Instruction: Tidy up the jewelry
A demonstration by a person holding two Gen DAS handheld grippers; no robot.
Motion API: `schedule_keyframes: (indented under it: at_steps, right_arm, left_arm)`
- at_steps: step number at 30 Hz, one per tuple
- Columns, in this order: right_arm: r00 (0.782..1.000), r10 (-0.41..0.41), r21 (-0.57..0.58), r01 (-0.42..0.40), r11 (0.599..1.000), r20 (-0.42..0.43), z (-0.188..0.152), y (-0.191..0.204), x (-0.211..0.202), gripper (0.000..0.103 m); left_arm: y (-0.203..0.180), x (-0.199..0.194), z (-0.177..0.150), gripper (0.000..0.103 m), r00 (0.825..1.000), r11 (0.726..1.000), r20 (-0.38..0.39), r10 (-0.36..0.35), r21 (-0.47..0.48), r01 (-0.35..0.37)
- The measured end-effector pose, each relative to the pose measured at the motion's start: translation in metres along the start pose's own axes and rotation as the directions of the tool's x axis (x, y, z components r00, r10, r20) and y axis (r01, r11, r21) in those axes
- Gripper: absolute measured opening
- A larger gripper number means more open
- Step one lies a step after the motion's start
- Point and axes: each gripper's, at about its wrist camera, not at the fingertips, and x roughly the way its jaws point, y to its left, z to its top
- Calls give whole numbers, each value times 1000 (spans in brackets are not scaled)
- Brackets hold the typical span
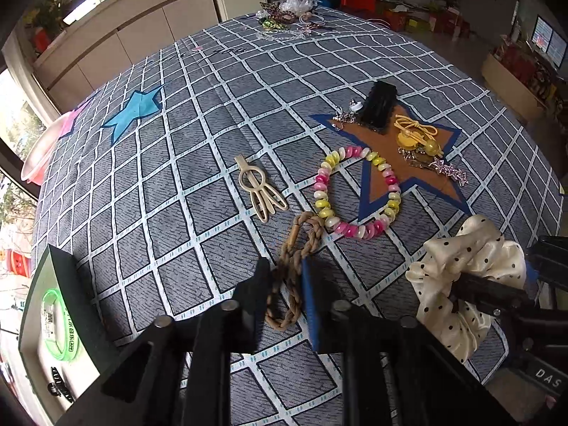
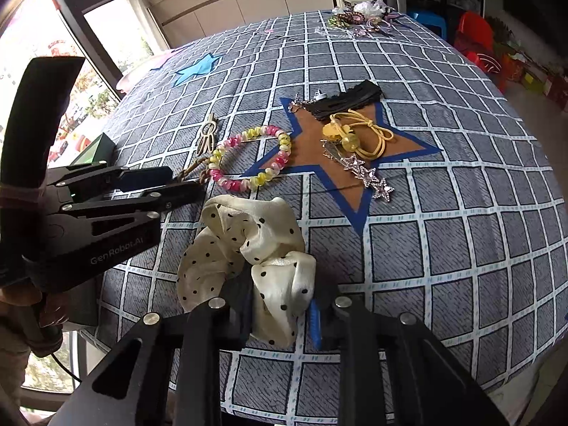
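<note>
Left gripper (image 1: 285, 277) pinches a braided rope loop (image 1: 291, 273); right gripper (image 2: 280, 305) clamps a satiny polka-dot scrunchie (image 2: 248, 248).

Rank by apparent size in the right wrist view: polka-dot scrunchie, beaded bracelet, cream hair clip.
1. Polka-dot scrunchie, though it is nearest the camera, which inflates it.
2. Beaded bracelet.
3. Cream hair clip, farthest.

Home living room, checked tablecloth (image 1: 220, 113), wall cabinets (image 1: 142, 28), plastic stools (image 2: 475, 32)
</note>
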Motion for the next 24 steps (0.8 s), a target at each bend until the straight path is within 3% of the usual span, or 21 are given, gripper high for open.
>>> schedule_keyframes:
  at_steps: [3, 15, 21, 24]
  right_arm:
    - [1000, 18, 36, -18, 999, 4, 0, -9, -4, 20]
    - [996, 19, 90, -27, 996, 89, 15, -31, -40, 20]
    - [995, 18, 89, -27, 996, 102, 17, -31, -45, 20]
    - [995, 28, 91, -37, 995, 100, 13, -30, -46, 20]
  left_arm:
    - [7, -7, 0, 13, 999, 999, 21, -28, -46, 29]
    - [29, -66, -6, 13, 984, 985, 174, -34, -159, 62]
    - [31, -53, -10, 13, 993, 982, 115, 23, -190, -1]
    - [33, -42, -14, 13, 997, 974, 70, -36, -222, 51]
